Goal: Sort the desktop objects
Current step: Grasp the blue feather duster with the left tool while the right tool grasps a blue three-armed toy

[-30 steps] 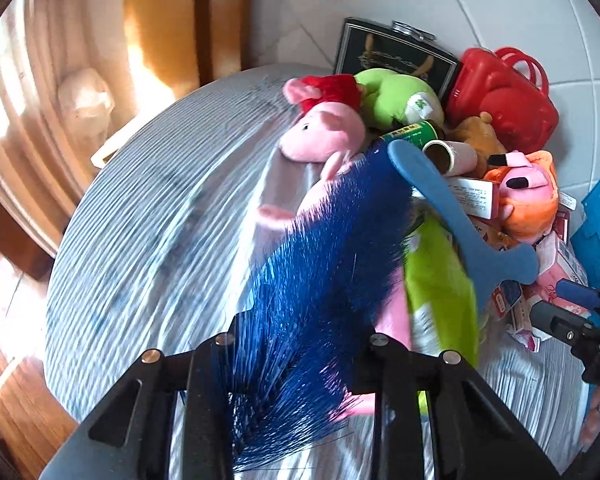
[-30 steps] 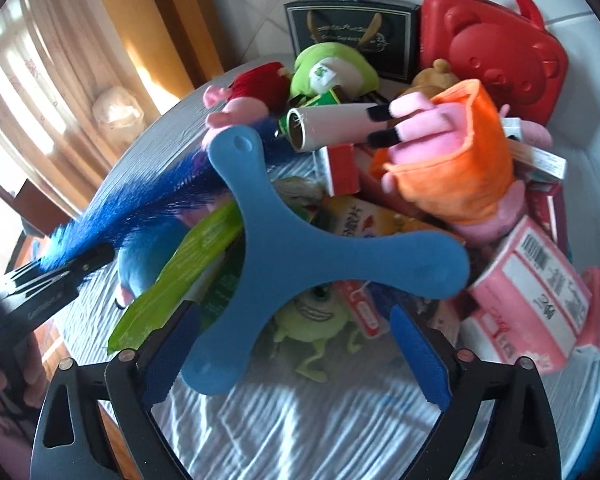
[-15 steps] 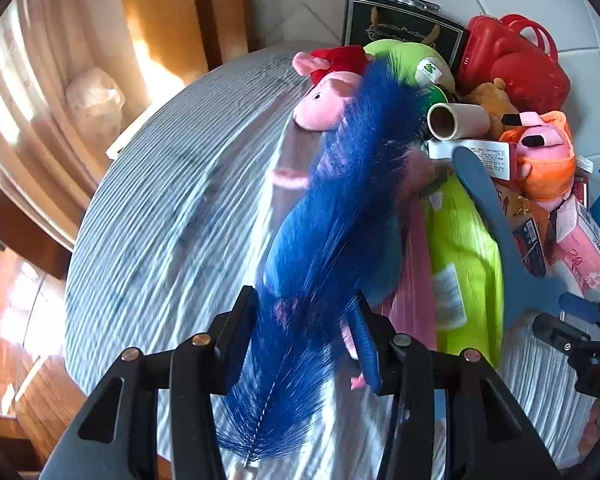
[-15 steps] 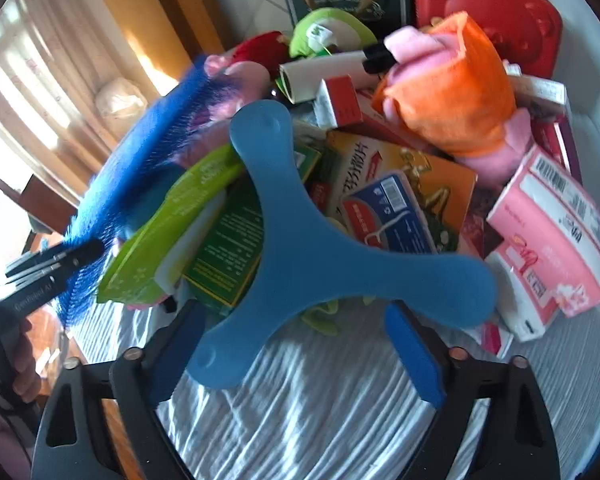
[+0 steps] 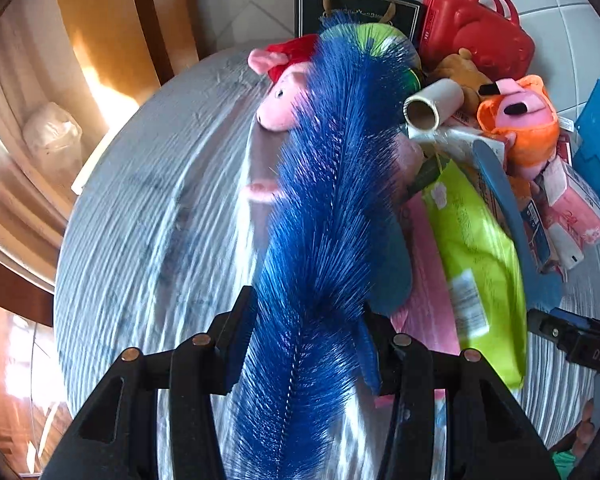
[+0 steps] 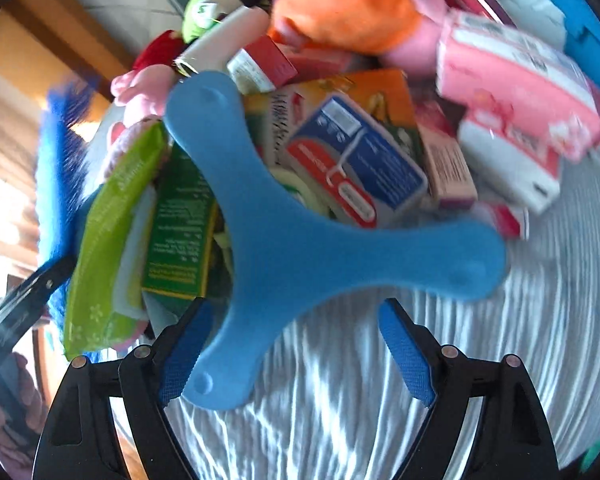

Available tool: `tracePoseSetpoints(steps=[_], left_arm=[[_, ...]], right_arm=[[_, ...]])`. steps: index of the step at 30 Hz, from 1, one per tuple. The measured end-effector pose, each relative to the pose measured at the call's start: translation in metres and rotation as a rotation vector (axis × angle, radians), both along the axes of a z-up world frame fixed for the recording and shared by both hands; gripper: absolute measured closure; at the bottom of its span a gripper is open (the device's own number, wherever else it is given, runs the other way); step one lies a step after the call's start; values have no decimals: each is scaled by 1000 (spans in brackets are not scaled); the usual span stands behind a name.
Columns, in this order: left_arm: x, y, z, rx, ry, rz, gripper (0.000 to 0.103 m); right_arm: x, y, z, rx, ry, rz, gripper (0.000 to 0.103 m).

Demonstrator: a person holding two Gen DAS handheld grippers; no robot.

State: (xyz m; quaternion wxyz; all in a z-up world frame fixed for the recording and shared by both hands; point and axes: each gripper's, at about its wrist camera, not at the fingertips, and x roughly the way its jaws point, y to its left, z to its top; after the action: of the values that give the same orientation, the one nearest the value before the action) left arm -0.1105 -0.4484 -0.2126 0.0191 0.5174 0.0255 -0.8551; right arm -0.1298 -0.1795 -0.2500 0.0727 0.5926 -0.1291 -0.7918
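Left wrist view: my left gripper [image 5: 304, 332] straddles the blue brush [image 5: 324, 208], whose bristles fill the gap between the fingers.
Left fingers: partly apart; I cannot tell whether they pinch the brush or merely brush the bristles.
Brush position: low over the striped bench [image 5: 160, 220], with its tip across the pink pig plush [image 5: 284, 100] at the edge of the pile.
Right fingers: wide apart on my right gripper [image 6: 294, 320] and clamping nothing.
Three-armed blue toy [image 6: 300, 248]: its lowest arm sits beside one finger, the other finger is clear, and its upper arms lie over the boxes.
Risk one: if I pull the brush, the soft bristles may slip or drag the pig plush along.
Risk two: closing on that single arm could pivot the toy and knock the green pouch [image 6: 112, 232] off the heap.
Red case [image 5: 476, 40]: shut, contents hidden.
Blue crate [image 5: 598, 140]: only its edge shows, so I can't see its contents.
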Motion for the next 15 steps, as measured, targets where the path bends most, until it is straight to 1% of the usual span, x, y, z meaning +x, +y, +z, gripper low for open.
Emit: tracePoseSetpoints(steps=[2, 4, 7, 8, 9, 10, 11, 12, 13, 14, 15], left_arm=[[1, -1, -9, 14, -25, -11, 58], [-2, -2, -19, 4, -46, -26, 58], [-4, -4, -21, 36, -39, -43, 58], [-4, -4, -21, 46, -31, -52, 65], [-4, -4, -20, 59, -30, -63, 74], [-5, -3, -20, 66, -34, -67, 76], [-5, -3, -18, 69, -31, -71, 78], [-5, -3, -15, 68, -24, -74, 80], [-5, -3, -13, 61, -20, -73, 81], [-5, -4, -9, 58, -11, -69, 83], [-5, -5, -5, 59, 0, -66, 83]], right_arm=[[1, -2, -5, -16, -15, -18, 17], [-1, -6, -10, -25, -20, -27, 17], [-8, -14, -17, -15, -17, -34, 17], [-11, -14, -21, -8, -15, -34, 19], [-13, -15, -23, 1, -14, -33, 25], [-15, -16, -25, -1, -11, -32, 45], [-17, -17, -25, -8, -3, -35, 50], [-17, -19, -23, -2, 11, -31, 53], [-17, -22, -19, 28, 34, -23, 58], [-15, -21, -14, 57, 57, -13, 62], [-13, -23, -6, 78, 84, -2, 62]])
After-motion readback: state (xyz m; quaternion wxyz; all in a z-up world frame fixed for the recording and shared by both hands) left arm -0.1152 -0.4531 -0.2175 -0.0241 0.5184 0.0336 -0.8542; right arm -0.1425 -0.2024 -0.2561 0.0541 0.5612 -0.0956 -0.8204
